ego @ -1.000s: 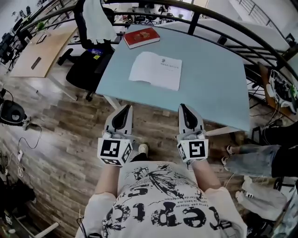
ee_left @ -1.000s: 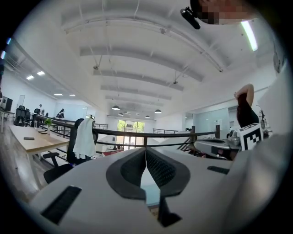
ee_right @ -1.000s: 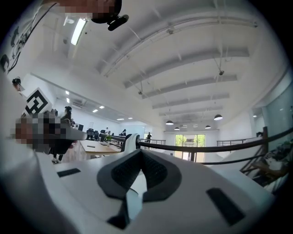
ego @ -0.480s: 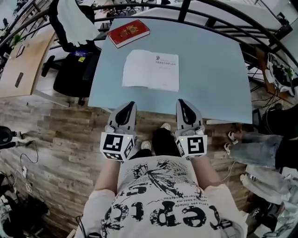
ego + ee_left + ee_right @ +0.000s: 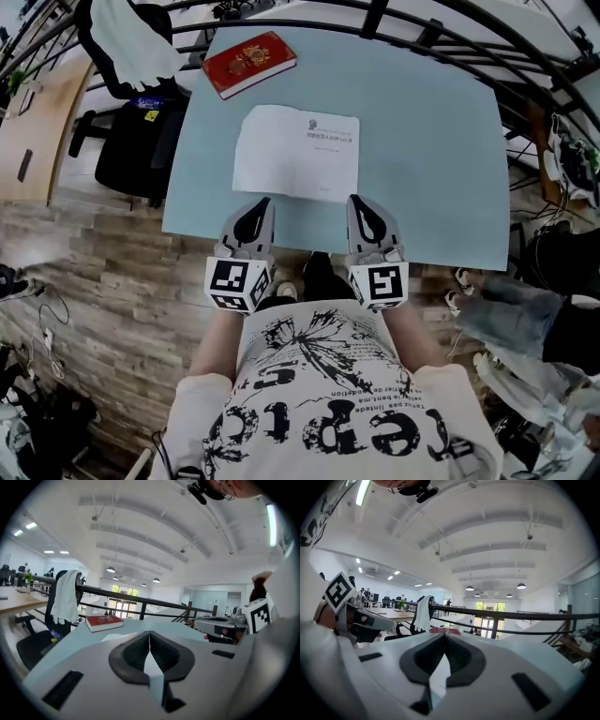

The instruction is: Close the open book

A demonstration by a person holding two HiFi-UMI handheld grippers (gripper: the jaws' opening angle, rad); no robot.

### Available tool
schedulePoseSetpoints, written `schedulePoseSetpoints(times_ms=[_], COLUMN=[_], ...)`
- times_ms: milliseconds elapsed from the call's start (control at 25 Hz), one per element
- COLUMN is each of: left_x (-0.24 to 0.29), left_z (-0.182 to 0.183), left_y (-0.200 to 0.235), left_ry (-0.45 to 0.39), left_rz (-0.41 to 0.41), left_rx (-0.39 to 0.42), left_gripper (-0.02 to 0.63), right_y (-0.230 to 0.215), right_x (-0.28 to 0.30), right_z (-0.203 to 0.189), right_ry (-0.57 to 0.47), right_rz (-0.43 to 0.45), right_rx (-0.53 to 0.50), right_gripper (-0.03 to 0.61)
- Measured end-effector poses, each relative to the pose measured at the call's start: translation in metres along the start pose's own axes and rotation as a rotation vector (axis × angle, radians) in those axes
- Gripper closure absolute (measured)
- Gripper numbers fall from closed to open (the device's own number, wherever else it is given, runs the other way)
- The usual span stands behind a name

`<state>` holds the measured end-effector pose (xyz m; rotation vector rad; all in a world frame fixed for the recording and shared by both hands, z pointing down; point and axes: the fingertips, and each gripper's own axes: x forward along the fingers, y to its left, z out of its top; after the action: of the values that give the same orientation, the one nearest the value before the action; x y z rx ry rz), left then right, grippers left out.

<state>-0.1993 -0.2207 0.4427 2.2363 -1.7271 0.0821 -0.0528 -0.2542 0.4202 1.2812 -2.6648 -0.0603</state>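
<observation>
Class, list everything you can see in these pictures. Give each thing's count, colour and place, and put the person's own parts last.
open book: one, white pages, lying on the table just beyond the grippers
closed book: one, red, on the table's far left corner
table: one, pale blue, in front of the person
office chair: one, black, left of the table
cloth: one, white, draped over the chair's back
railing: one, black, beyond the table
floor: wooden planks, under everything
bystander's leg: blue jeans, at the right
left gripper: one, grey and black, shut and empty, at the table's near edge
right gripper: one, grey and black, shut and empty, beside the left one
</observation>
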Motion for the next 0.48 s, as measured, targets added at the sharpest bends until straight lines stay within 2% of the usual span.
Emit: schedulePoseSetpoints(times_ms=[120,240,360,480], left_x=[0.022,0.034,0.045,0.051], left_z=[-0.022,-0.045,-0.076,-0.109], left_y=[0.005,0.006,0.021,0.038], left_ry=[0.005,0.019,0.045,0.054], left_rz=[-0.041,-0.084,-0.057,-0.016], left_rx=[-0.162,-0.325,-0.522,-0.723], left_gripper=[0.595,0.595,0.587,0.52], right_y=[-0.007,-0.014,-0.021,-0.024], right_x=[0.019,0.034,0.046,0.052], right_z=[-0.017,-0.034,-0.047,-0.06], right_ry=[0.043,0.102,0.135,0.165], right_rz=[0.032,0.041,0.037,0.035], right_rx=[0.002,0.048,0.108,0.145], right_gripper=[0.568,0.568,0.568,0.568])
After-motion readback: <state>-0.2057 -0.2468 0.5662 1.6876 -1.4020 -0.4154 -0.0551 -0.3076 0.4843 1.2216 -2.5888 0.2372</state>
